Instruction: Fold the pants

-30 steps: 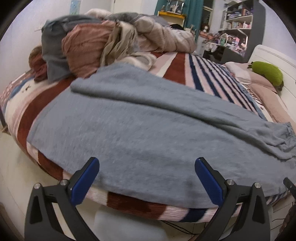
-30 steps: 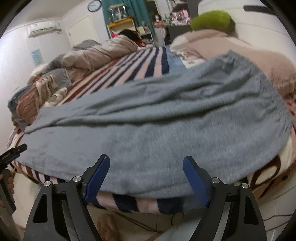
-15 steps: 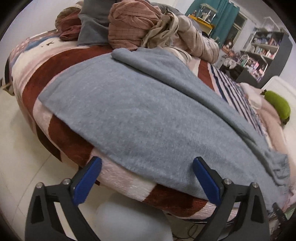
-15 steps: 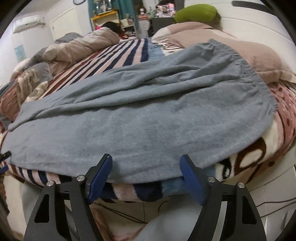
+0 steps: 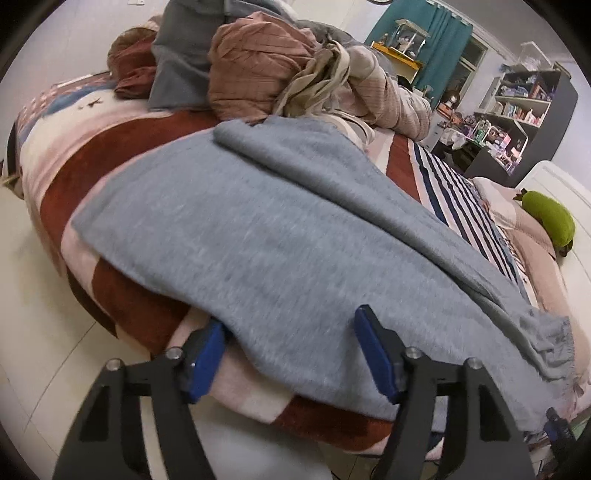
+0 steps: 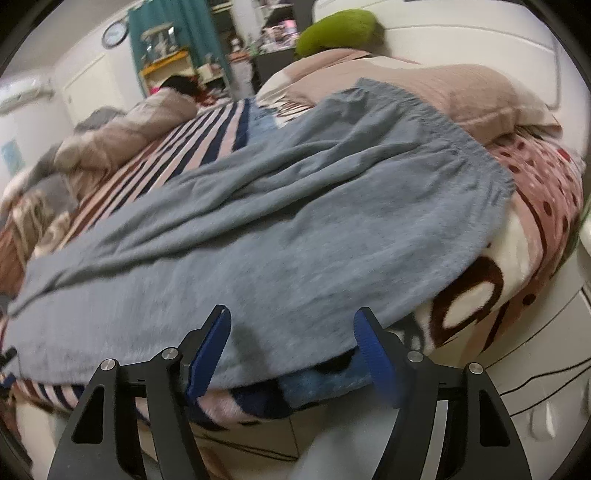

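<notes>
Grey-blue pants lie spread lengthwise along the near edge of the bed, legs toward the left, elastic waistband toward the right. My left gripper is open at the pants' near edge by the leg end, its left finger tucked under the fabric's edge, the right finger above it. My right gripper is open at the near edge closer to the waist, both fingers straddling the hem of the pants. Neither holds anything.
A striped blanket covers the bed. A heap of clothes sits at the far left end. A beige pillow and a green cushion lie by the white headboard. Tiled floor runs below the bed edge.
Both grippers moved forward to the pants' near edge; the left one swung toward the leg end, the right one toward the waist. Both stay open.
</notes>
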Demonstrator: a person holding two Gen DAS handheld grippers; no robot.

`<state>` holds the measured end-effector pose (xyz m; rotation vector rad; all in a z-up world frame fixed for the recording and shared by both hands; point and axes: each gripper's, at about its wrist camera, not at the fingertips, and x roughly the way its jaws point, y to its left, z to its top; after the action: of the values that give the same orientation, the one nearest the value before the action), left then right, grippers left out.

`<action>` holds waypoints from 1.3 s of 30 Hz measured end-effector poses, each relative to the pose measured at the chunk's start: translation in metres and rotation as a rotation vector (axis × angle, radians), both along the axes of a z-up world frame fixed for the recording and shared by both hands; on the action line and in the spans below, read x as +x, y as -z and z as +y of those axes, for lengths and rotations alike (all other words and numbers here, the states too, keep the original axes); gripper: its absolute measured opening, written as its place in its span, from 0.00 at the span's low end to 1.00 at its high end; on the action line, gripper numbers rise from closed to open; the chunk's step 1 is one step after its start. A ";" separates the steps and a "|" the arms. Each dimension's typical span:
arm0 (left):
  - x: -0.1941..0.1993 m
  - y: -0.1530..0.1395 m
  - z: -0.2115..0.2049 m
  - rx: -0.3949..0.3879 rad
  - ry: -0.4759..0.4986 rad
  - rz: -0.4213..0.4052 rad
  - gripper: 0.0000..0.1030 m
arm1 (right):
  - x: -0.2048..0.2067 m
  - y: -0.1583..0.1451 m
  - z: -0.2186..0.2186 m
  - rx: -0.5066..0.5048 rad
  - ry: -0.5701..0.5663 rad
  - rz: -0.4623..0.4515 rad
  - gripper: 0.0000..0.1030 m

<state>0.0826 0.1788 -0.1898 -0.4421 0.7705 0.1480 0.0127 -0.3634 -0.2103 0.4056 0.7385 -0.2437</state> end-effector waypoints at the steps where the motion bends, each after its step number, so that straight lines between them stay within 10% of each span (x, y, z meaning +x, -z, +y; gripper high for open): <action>1: 0.003 -0.001 -0.001 0.002 -0.001 -0.002 0.62 | -0.001 0.000 -0.002 0.005 0.007 -0.006 0.63; 17: 0.010 -0.008 -0.009 0.071 0.026 0.006 0.06 | -0.017 0.012 -0.044 -0.006 0.116 -0.033 0.56; 21: 0.010 -0.014 -0.012 0.095 0.014 -0.006 0.03 | -0.009 0.003 -0.049 -0.009 0.097 -0.061 0.08; 39: 0.009 -0.101 -0.014 0.200 0.007 -0.188 0.01 | 0.045 -0.113 -0.037 -0.178 -0.117 -0.332 0.00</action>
<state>0.0918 0.1650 -0.0883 -0.2592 0.5662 0.1721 0.0578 -0.4003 -0.0976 0.2246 0.4084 -0.1256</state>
